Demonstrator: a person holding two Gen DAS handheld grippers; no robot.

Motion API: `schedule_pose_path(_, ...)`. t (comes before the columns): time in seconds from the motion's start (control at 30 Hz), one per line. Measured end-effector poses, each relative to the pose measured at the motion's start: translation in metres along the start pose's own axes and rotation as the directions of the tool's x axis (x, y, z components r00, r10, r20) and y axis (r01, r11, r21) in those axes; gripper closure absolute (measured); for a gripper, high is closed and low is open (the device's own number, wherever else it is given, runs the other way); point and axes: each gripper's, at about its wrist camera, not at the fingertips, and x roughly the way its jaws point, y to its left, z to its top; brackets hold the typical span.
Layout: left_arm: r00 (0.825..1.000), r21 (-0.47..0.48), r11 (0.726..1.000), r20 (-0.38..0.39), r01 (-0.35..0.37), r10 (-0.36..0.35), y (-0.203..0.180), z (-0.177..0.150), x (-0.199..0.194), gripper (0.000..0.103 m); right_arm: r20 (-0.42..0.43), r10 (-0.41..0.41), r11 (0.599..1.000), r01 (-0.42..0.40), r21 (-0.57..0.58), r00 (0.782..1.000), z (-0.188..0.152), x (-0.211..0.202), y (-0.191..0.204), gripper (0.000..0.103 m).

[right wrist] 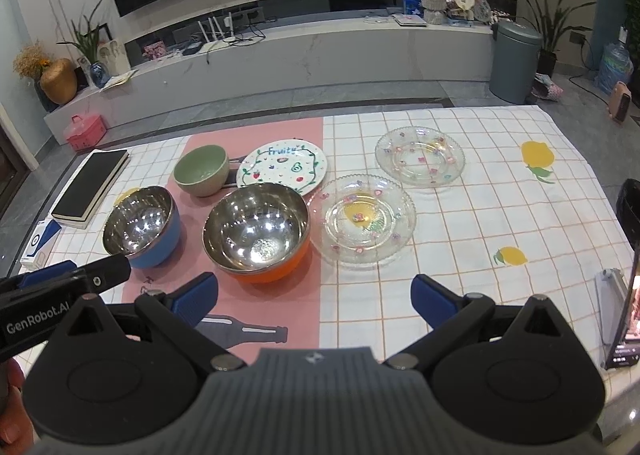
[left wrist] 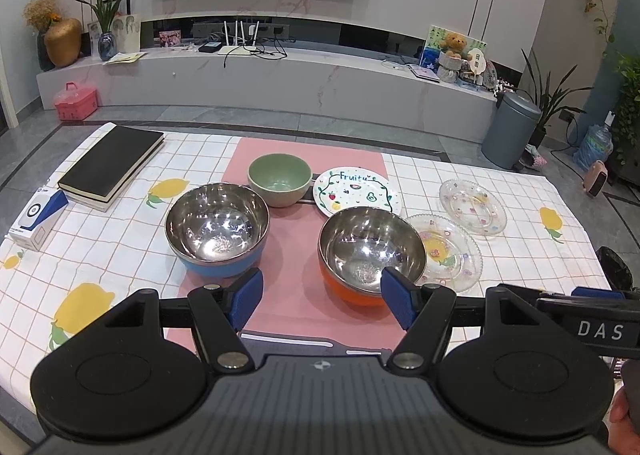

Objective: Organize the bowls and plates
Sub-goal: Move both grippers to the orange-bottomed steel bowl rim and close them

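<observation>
A blue steel bowl [left wrist: 218, 229] [right wrist: 143, 225] and an orange steel bowl [left wrist: 370, 253] [right wrist: 258, 231] stand on a pink mat [left wrist: 298, 287]. Behind them sit a green bowl [left wrist: 280, 179] [right wrist: 202, 170] and a white "Fruity" plate [left wrist: 356, 193] [right wrist: 282, 169]. Two clear flowered glass plates [left wrist: 446, 251] [left wrist: 472, 205] [right wrist: 362, 219] [right wrist: 420, 155] lie to the right on the checked cloth. My left gripper [left wrist: 322, 303] hovers open in front of the two steel bowls, holding nothing. My right gripper [right wrist: 314, 299] is open and empty, near the nearer glass plate.
A black book [left wrist: 110, 161] and a small white-and-blue box [left wrist: 38, 217] lie at the table's left. A phone screen [right wrist: 626, 315] stands at the right edge. A grey bin [left wrist: 510, 129] stands on the floor beyond the table.
</observation>
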Motion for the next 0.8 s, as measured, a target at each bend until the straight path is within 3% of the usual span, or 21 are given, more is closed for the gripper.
schedule_pose_path(0.23,0.998,-0.035,0.999,0.049,0.026,-0.025,0.010,-0.005,0.016,0.027,0.104,-0.009,0.999,0.014,-0.048,0.995,-0.001,0.013,-0.005,0.004)
schedule_pose_path(0.3,0.998,-0.060,0.997,0.044,0.038,-0.036,0.013,-0.003,0.024,0.034,0.109,-0.003,0.999,0.009,-0.048,0.994,0.001,0.021,-0.007,0.012)
schedule_pose_path(0.37,0.998,-0.078,0.996,0.041,0.053,-0.050,0.015,-0.001,0.033,0.038,0.098,0.014,0.999,-0.010,-0.042,0.995,0.005,0.033,-0.009,0.022)
schedule_pose_path(0.43,0.997,-0.092,0.994,0.043,0.065,-0.061,0.017,-0.001,0.041,0.046,0.085,0.022,0.999,-0.019,-0.037,0.996,0.008,0.045,-0.008,0.025)
schedule_pose_path(0.53,0.996,-0.132,0.988,0.005,0.084,-0.084,0.020,0.003,0.060,0.052,0.066,0.039,0.999,-0.036,-0.040,0.997,0.015,0.063,-0.004,0.038)
schedule_pose_path(0.6,0.995,-0.154,0.983,-0.015,0.098,-0.102,0.023,0.006,0.075,0.062,0.043,0.049,0.998,-0.048,-0.030,0.998,0.020,0.078,-0.003,0.042)
schedule_pose_path(0.8,0.990,-0.178,0.978,-0.077,0.107,-0.122,0.029,0.008,0.114,0.067,-0.038,0.070,0.997,-0.069,0.021,0.997,0.031,0.120,-0.002,0.057)
